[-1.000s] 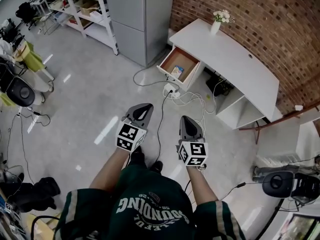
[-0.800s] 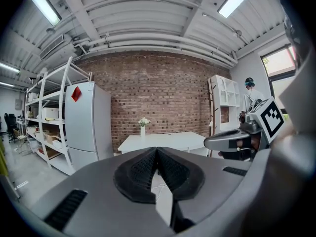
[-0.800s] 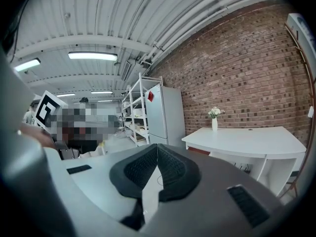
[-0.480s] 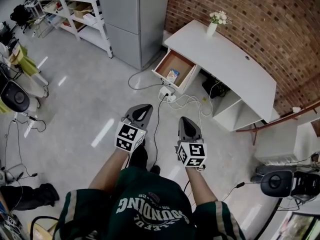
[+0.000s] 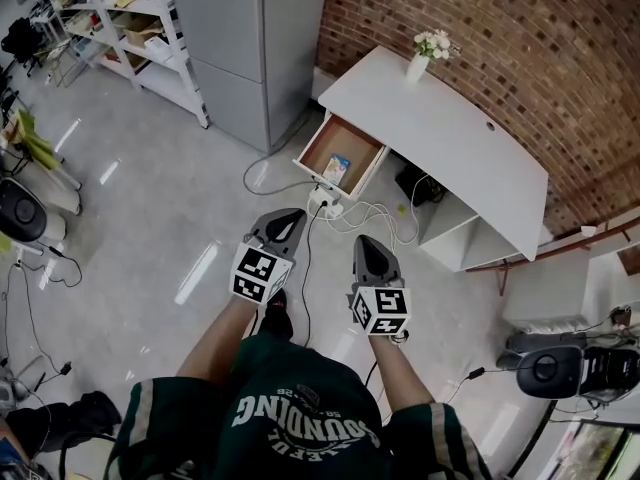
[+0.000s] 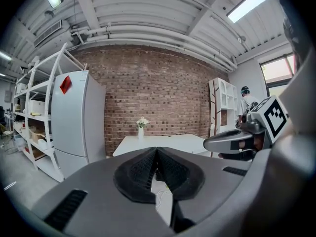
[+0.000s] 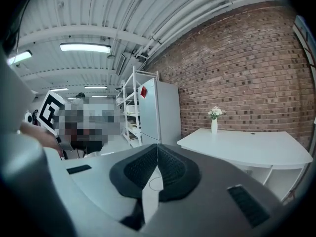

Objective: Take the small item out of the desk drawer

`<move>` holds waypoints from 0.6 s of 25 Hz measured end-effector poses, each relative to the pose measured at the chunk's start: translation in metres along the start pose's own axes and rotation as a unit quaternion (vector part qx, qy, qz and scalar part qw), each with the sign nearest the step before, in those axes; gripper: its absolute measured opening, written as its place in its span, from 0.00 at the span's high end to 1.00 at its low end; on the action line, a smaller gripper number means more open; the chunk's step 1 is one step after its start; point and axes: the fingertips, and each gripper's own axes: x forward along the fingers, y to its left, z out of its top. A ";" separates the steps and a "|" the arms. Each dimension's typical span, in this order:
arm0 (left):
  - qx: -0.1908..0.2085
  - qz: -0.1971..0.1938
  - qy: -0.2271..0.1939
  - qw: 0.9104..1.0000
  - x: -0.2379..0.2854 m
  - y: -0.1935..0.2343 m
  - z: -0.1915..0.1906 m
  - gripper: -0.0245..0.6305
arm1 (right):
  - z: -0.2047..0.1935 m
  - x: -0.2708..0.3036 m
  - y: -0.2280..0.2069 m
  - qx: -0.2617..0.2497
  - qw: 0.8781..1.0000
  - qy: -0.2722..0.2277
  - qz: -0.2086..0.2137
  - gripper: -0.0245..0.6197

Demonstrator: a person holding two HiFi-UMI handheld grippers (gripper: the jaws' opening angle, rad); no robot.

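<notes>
Holding my left gripper (image 5: pixel 293 213) pressed together with nothing between its pads, I carry my right gripper (image 5: pixel 366 240) just beside it in the same way, tips meeting and empty. I judge that both are closed simply because there is nothing to grasp yet. They point forward over bare floor (image 5: pixel 170 198), well apart from the furniture ahead.

Past their tips a power strip (image 5: pixel 325 204) lies on the floor with cables (image 5: pixel 385 213) trailing from it, right in front of the drawer (image 5: pixel 312 148). The drawer is pulled out from under the white surface (image 5: pixel 450 138), so its wooden bottom is open to view from above. The small item (image 5: pixel 338 167) lies inside, near the front right corner, a flat pale thing with some blue on it. I cannot make out what it is. With the drawer already out, the reach itself looks like all that is left, and I would watch my footing around those cables.

By count there are two grippers, one open drawer, one item in it, one power strip, and one vase of flowers (image 5: pixel 420 63) at the far end of the surface. A grey refrigerator (image 5: pixel 250 48) stands to the left of it.
</notes>
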 end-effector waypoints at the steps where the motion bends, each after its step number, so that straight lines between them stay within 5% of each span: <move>1: 0.000 -0.003 0.001 1.000 0.008 0.008 0.001 0.94 | 0.002 0.010 -0.002 0.001 1.000 0.001 -0.003 0.92; 15: -0.003 -0.042 0.002 0.999 0.084 0.098 0.009 0.94 | 0.025 0.116 -0.014 0.004 0.999 0.006 -0.038 0.92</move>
